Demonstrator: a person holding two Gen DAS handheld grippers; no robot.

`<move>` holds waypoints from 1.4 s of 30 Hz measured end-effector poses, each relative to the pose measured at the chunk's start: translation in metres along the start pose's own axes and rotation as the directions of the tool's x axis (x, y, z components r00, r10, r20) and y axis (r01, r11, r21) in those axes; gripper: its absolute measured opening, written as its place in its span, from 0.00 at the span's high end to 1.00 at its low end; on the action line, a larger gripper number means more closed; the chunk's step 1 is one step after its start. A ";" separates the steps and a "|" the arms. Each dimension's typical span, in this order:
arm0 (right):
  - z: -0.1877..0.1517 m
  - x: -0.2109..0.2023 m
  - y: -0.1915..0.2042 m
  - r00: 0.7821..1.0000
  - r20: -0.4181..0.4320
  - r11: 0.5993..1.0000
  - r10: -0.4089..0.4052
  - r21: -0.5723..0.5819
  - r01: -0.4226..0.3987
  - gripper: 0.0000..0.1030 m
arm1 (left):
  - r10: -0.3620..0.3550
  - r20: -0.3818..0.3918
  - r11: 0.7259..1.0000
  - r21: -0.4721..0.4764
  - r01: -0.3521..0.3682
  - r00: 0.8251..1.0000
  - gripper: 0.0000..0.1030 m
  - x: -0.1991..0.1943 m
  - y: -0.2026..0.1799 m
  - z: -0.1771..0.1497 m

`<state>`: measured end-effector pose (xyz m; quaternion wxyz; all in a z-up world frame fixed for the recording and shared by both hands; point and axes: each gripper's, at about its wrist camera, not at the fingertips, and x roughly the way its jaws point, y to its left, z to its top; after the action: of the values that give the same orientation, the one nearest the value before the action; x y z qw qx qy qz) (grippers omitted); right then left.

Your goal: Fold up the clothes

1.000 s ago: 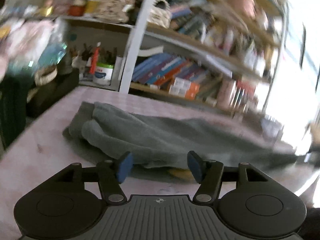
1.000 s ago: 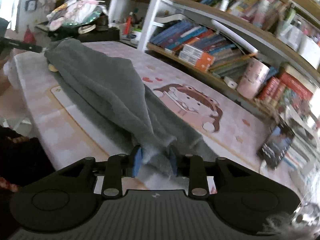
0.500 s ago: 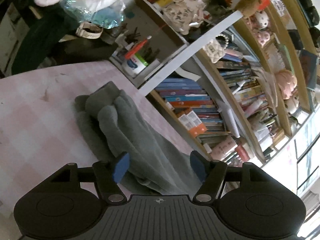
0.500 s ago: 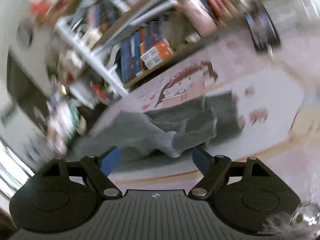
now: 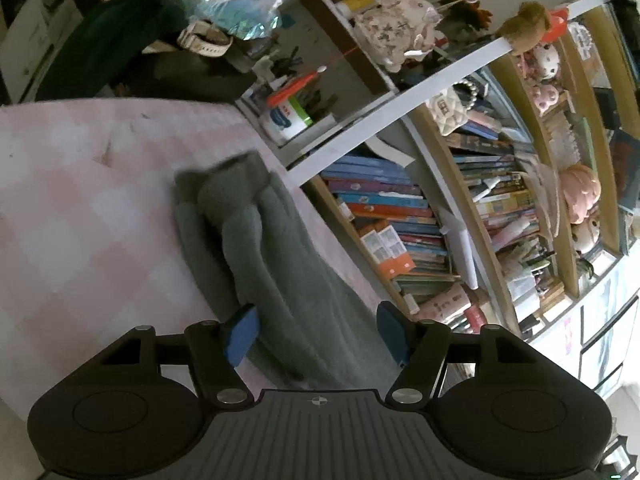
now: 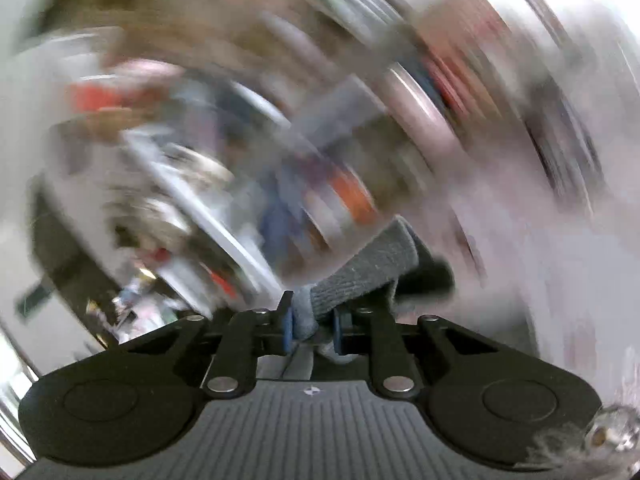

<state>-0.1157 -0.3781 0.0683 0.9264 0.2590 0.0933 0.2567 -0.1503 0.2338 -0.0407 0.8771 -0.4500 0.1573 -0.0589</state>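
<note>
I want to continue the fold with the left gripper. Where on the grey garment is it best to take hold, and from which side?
Probably the near long edge of the grey garment, where it lies bunched in thick rolls between the open jaws of the left gripper. Come in low from the near side, along the pink checked tablecloth, so one jaw slides under the roll.

Garment (image 5: 276, 248) on table (image 5: 80, 200), beside bookshelf (image 5: 400, 216)

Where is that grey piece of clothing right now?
In the left wrist view the grey garment lies bunched lengthwise on the pink checked tablecloth, alongside the bookshelf. In the right wrist view, one end is pinched in the right gripper.
</note>
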 end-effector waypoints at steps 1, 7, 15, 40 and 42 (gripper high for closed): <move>-0.001 -0.005 0.005 1.000 0.011 0.999 -0.016 -0.037 0.016 0.84 | -0.001 0.001 1.000 0.002 0.001 1.000 0.37 -0.001 0.000 0.000; -0.048 0.011 -0.060 0.900 -0.319 0.937 -0.298 0.080 0.339 0.83 | 0.012 -0.002 1.000 0.002 -0.012 1.000 0.37 -0.001 0.000 -0.001; -0.067 0.002 -0.090 0.902 -0.344 0.915 -0.260 0.211 0.344 0.61 | 0.028 0.000 0.999 0.026 -0.028 1.000 0.36 0.003 -0.007 0.001; -0.083 0.011 -0.078 0.878 -0.298 0.926 -0.373 -0.062 0.372 0.85 | 0.263 0.073 0.959 0.084 -0.269 0.962 0.92 0.020 -0.005 0.005; -0.083 0.012 -0.076 0.876 -0.298 0.924 -0.380 -0.078 0.374 0.85 | 0.280 0.068 0.951 0.119 -0.287 0.957 0.84 0.021 -0.008 0.003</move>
<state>-0.0985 -0.3921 -0.0424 0.9349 0.1843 0.2828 0.1096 -0.1290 0.2264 -0.0373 0.9072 -0.3669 0.1941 0.0690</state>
